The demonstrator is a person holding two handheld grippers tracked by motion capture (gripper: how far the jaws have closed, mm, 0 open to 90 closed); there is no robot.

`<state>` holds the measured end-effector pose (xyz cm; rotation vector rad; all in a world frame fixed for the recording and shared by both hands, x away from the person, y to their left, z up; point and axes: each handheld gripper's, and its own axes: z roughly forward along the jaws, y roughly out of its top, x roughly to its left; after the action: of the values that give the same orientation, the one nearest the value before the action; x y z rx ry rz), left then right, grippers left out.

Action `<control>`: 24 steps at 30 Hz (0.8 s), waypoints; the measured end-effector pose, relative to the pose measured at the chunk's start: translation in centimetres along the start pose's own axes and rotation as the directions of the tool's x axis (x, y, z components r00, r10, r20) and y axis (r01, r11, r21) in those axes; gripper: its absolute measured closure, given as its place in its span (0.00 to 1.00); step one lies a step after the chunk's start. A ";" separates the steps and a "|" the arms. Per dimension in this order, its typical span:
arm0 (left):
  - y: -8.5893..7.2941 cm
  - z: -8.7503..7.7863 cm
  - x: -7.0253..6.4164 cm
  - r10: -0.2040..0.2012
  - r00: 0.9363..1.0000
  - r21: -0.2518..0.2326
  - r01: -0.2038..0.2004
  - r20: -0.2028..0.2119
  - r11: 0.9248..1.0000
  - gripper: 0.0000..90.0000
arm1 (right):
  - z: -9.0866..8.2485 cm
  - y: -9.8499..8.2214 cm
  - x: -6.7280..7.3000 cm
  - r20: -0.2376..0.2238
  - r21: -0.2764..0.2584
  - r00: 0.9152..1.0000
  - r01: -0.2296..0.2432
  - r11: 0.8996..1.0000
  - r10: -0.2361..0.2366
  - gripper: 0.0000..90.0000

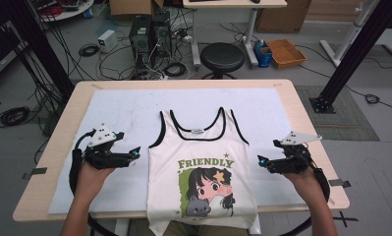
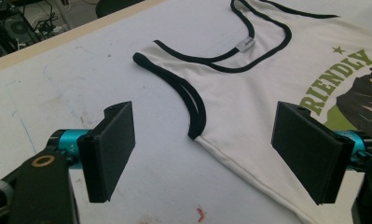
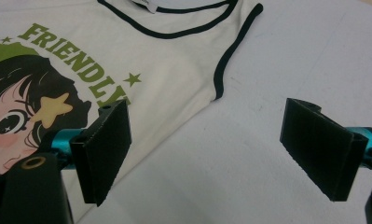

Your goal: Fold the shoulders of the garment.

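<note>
Bare white mat (image 1: 120,113) lies open left, right and beyond the flat tank top (image 1: 201,147), whose hem overhangs the near table edge (image 1: 36,212); both wide-jawed grippers flank it.

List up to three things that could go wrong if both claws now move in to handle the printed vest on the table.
1. The white sleeveless vest with black trim hangs its hem over the near table edge, so a pull might slide it off.
2. The open left claw sits beside the thin doubled black armhole trim; it may pinch one layer only.
3. The open right claw could drag the white table cover.
</note>
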<state>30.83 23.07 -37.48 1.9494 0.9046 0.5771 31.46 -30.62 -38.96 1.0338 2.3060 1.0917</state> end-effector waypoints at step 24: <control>-0.2 -0.7 0.8 -0.048 0.998 -0.028 0.047 -0.051 0.999 0.24 | 5.6 9.1 -0.1 0.025 0.044 0.999 0.023 0.999 -0.024 0.26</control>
<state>30.78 24.17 -37.23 1.8916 0.9681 0.6115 39.06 -24.09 -35.29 1.0285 2.3253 1.0172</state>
